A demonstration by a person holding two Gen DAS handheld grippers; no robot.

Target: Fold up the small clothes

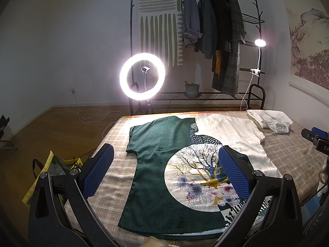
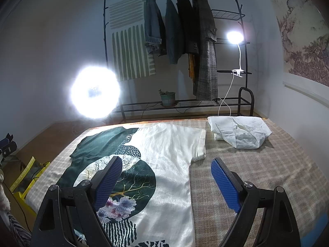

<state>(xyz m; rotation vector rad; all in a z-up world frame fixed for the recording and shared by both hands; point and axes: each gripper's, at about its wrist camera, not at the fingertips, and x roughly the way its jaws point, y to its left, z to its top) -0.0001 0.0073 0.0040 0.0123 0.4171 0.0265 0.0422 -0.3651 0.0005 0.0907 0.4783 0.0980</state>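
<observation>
A short-sleeved shirt [image 1: 160, 164], half dark green and half cream with a round tree-and-flower print, lies spread flat on the checked bed cover [image 1: 115, 164]. It also shows in the right wrist view [image 2: 168, 164]. My left gripper [image 1: 165, 160] is open and empty above the shirt's green half. My right gripper [image 2: 166, 170] is open and empty above the shirt's cream half, its right finger [image 2: 225, 185] over the bare cover. A crumpled white garment [image 2: 240, 131] lies at the far right of the bed; it also shows in the left wrist view [image 1: 271, 120].
A lit ring light [image 1: 142, 76] stands beyond the bed's far left corner. A clothes rack [image 1: 205, 41] with hanging coats, a potted plant [image 1: 192, 89] and a clip lamp [image 1: 260, 43] lines the back wall. A yellow bag [image 1: 47, 170] sits on the floor left of the bed.
</observation>
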